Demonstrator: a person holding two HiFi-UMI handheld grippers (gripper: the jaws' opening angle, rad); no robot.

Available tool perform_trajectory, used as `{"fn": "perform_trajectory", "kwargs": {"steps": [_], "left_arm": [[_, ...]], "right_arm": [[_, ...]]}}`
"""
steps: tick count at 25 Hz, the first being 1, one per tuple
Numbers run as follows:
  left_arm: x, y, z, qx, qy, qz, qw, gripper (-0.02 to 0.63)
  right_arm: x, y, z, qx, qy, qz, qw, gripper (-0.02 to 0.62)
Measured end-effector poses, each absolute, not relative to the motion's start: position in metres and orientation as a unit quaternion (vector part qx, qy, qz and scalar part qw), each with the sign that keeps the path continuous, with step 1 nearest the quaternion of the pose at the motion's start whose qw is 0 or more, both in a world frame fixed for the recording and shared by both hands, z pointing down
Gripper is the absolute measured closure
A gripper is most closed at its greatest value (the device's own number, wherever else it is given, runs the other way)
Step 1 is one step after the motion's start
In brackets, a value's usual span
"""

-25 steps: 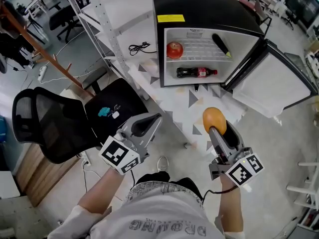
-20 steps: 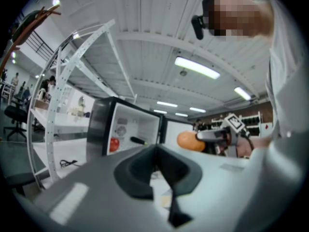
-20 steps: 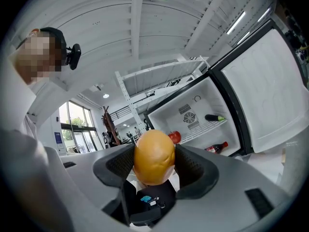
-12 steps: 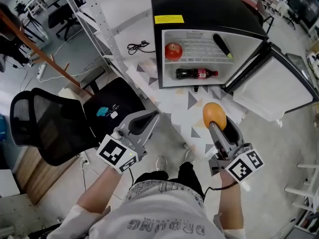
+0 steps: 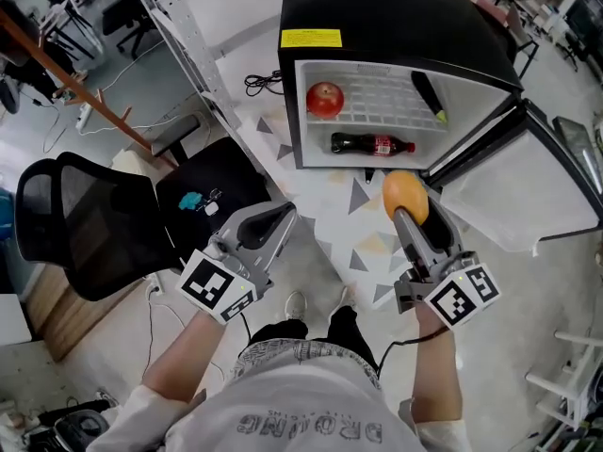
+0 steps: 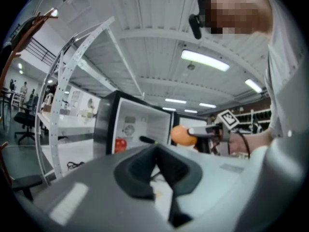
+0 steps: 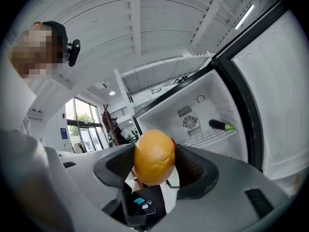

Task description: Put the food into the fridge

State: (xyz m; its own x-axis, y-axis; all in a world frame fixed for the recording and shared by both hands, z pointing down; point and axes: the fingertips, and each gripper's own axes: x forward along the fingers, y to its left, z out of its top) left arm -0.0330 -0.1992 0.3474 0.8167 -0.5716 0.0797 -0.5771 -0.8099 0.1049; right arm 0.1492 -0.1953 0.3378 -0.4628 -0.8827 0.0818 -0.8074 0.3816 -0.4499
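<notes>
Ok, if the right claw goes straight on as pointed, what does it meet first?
The orange it holds would probably meet the cola bottle low in the open fridge; the way there looks free, depth unclear.

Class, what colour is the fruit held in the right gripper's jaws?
Orange-yellow. The fruit shows best in the right gripper view.

Fridge shelf (image 5: 377, 94), apple (image 5: 325, 99), dark vegetable (image 5: 428, 94)

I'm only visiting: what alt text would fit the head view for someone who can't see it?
Seen from above, a person's right gripper holds an orange fruit before an open mini fridge; the left gripper is shut and empty. Inside, an apple and a dark vegetable lie on the wire shelf, a cola bottle below.
</notes>
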Motion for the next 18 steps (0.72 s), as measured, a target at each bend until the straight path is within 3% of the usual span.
{"fn": "perform_trajectory", "kwargs": {"steps": [18], "left_arm": [[0.037, -0.250, 0.342, 0.936, -0.351, 0.033, 0.025, 0.598]], "right_arm": [[0.203, -0.290, 0.334, -0.473, 0.860, -0.184, 0.049, 0.331]]}}
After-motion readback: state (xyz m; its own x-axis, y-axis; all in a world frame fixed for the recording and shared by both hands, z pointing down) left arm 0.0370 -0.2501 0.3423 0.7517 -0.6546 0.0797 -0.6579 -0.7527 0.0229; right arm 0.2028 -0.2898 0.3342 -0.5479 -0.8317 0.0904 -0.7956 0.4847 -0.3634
